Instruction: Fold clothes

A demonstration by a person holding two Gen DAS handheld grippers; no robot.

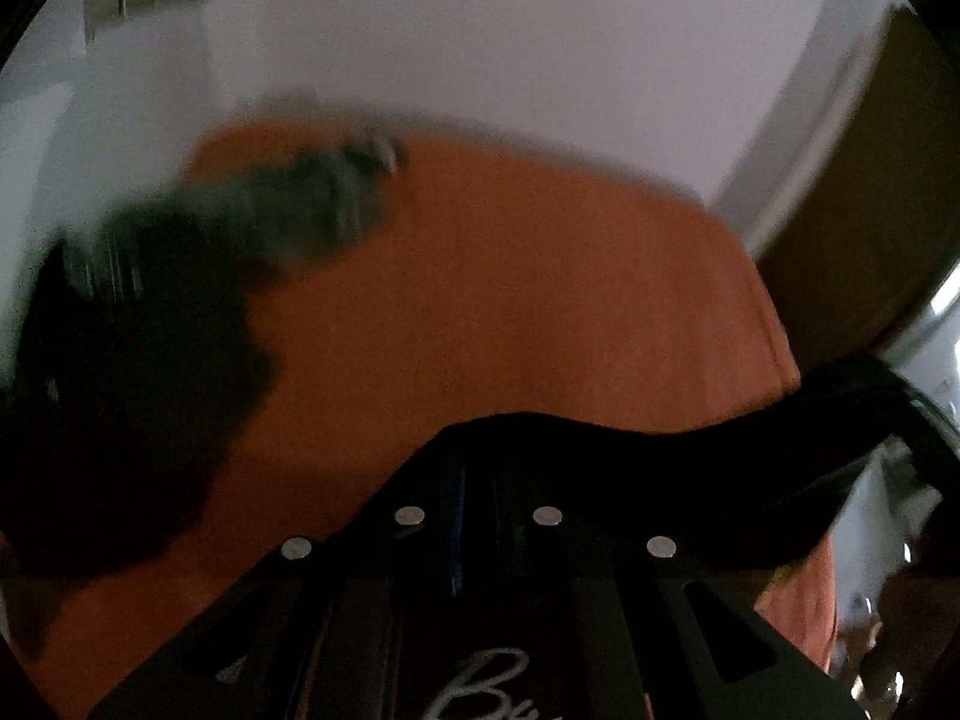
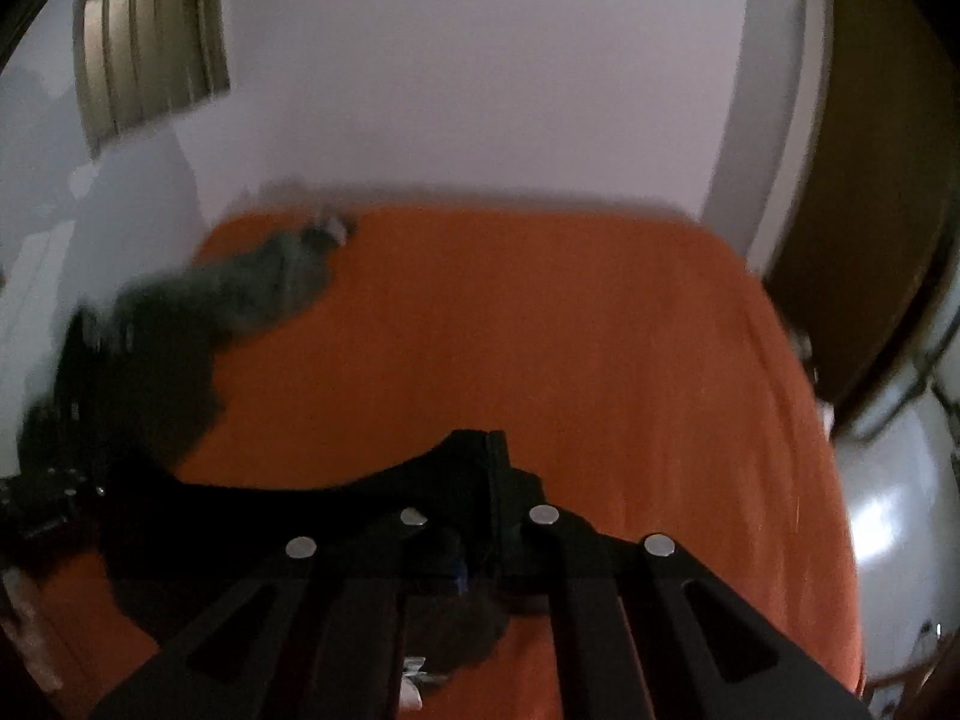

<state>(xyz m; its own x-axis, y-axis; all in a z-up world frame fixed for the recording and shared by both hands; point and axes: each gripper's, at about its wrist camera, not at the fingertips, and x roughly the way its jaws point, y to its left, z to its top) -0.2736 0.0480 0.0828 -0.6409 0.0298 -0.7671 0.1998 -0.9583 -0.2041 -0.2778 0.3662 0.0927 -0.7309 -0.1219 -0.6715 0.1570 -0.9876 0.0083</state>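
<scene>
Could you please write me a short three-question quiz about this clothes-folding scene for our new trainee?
1. True or false: the black garment is stretched between the left hand-held gripper and the right hand-held gripper.
2. What colour is the bed cover?
3. The pile of dark clothes lies: A) at the far left, B) at the far right, C) on the floor.

Key: 1 true; 2 orange; 3 A.

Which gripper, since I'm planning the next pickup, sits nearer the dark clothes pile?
Probably the left gripper: the pile looms larger in its view. Both it and the right gripper clamp the black garment.
</scene>
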